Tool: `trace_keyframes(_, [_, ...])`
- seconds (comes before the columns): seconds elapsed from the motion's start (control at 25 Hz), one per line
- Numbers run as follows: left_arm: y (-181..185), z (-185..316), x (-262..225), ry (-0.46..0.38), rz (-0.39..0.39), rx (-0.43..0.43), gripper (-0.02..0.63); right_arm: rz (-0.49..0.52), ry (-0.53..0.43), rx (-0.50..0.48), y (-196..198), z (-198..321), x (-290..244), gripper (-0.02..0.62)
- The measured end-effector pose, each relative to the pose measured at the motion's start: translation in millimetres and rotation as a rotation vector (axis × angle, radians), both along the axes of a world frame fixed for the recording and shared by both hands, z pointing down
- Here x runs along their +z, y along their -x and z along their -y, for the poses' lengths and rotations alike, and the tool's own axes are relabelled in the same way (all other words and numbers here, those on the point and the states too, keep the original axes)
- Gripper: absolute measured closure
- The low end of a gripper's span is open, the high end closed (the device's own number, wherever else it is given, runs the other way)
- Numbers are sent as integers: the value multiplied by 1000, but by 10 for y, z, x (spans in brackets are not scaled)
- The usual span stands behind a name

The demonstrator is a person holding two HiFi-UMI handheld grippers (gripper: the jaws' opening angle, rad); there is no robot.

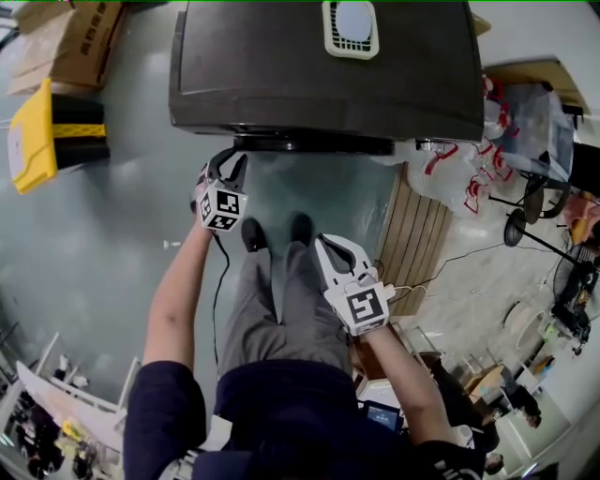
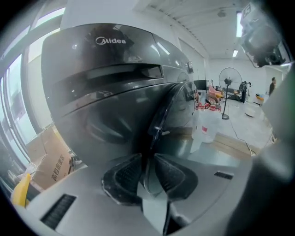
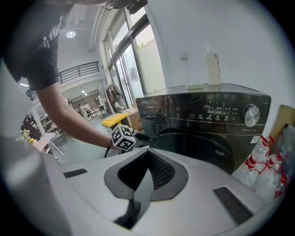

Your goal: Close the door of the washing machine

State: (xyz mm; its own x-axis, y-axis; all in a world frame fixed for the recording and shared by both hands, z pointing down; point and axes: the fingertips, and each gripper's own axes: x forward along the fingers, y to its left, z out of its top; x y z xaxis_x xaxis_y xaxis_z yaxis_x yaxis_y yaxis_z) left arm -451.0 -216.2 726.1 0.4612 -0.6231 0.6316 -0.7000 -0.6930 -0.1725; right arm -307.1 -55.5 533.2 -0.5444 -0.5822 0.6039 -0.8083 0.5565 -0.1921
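Observation:
A dark front-loading washing machine stands ahead of me, its round door ajar. In the left gripper view the door shows edge-on, with a gap between it and the machine's front. My left gripper is at the door's free left edge. That rim runs down between its two pads, and the left gripper is shut on it. My right gripper hangs lower and nearer to me, shut and empty. The right gripper view shows the right gripper well short of the door.
A white vented thing and a bottle sit on the machine's top. Cardboard boxes and a yellow object lie on the floor at the left. Plastic bags, a wooden pallet and standing fans crowd the right.

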Motion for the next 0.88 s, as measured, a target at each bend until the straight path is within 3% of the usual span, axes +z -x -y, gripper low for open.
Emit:
trace_keyframes(0.12, [22, -26, -180, -28, -23, -21, 547, 6, -6, 14, -40, 2, -61, 575])
trace_keyframes(0.48, [142, -219, -769, -94, -59, -81, 574, 43, -83, 104, -226, 152, -433, 575])
trace_keyframes(0.88, [236, -348, -1825, -208, -137, -124, 581, 74, -217, 162, -365, 344, -1041, 575])
